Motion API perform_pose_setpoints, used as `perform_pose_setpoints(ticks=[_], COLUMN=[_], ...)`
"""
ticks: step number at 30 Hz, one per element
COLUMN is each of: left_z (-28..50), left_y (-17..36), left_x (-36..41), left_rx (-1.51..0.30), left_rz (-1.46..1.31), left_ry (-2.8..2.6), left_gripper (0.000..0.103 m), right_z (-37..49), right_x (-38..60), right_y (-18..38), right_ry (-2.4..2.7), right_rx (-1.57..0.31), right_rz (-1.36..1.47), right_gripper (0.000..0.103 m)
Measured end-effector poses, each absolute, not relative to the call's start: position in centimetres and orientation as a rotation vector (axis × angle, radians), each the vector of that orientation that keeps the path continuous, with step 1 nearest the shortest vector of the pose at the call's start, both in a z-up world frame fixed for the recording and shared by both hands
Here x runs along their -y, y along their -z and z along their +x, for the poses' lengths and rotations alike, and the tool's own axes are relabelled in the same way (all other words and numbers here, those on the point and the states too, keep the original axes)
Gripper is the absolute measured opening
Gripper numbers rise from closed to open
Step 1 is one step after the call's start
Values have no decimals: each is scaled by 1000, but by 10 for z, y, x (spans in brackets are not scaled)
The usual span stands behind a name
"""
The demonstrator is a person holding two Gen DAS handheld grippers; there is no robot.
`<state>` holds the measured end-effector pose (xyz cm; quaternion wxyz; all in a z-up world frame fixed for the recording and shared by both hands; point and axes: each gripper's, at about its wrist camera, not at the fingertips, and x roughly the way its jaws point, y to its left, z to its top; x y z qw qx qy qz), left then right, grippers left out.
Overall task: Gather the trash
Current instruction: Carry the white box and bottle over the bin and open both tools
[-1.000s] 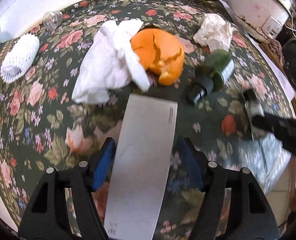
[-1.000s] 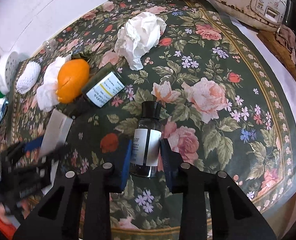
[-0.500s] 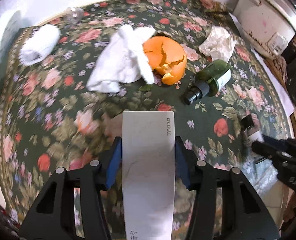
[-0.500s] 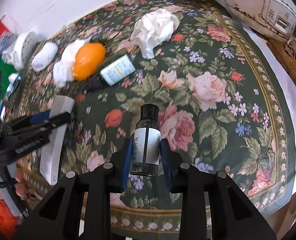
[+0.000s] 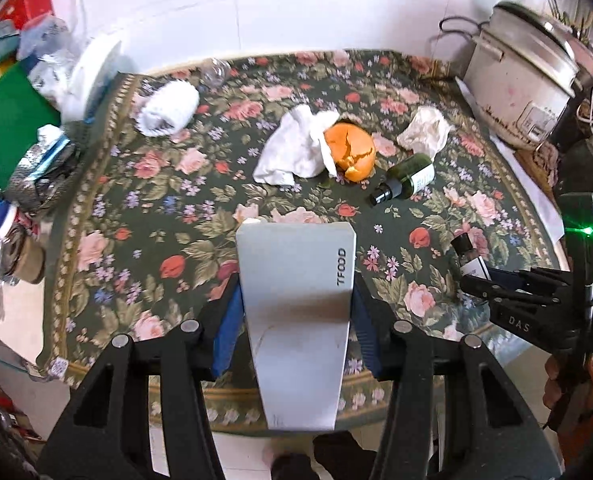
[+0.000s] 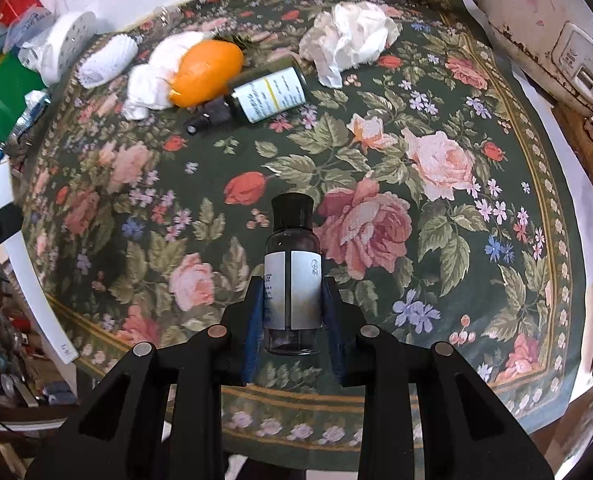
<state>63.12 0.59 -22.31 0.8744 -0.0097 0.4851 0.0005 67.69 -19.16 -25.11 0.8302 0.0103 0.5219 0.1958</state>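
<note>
The round table (image 6: 436, 92) wears a dark green cloth thick with roses, and everything arranges itself around the orange peel (image 5: 350, 150) near the far middle. A crumpled white tissue (image 5: 292, 154) lies touching the peel on its left side and partly draped over it. Just beside the peel on the right, a dark green bottle (image 5: 406, 180) lies on its side, black cap pointing toward the near edge, its white label turned up in the right wrist view. Beyond that bottle sits a second wad of crumpled paper (image 5: 424, 132). Well to the peel's left rests a white foam fruit net (image 5: 170, 110), with a small clear cup (image 5: 215, 71) behind it at the cloth's far rim. A stained white rice cooker (image 5: 524, 80) stands far to the right, off the cloth. Clutter — a green box, foil, plastic bags — crowds the left edge.

Nearer than the peel, the left gripper (image 5: 294, 304) clamps a flat grey box (image 5: 296, 308) printed "TFOOD"; its blue pads press both long sides and the box hangs above the cloth, jutting forward. It hides the cloth below it.

The right gripper (image 6: 292, 308) — closed as narrow as it goes — pinches a small dark glass bottle (image 6: 292, 280) with a black cap and a white label, lifted clear over a big pink rose, nearer than the peel.
</note>
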Motion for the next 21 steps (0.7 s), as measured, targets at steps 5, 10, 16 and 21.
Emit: perform_pose_setpoints(ticks=[5,10,16,21], left_z=[609,575,524,483], left_y=[206,187,173,179], left_x=[-16,-27,-38,-46], left_rx=[-966,-908,-872,-880], left_rz=[-36,-26,6,15], left_ry=[1,20,68,105], left_gripper=[50,50,50,50], right_z=[654,617,560,516], right_x=[196,187,162,148], right_y=[227,197,171,172], right_ry=[-434,-451,-443,-438], right_rx=[-1042,-963,-882,-866], right_rz=[64,114,133,150], right_gripper=[25,25,25,25])
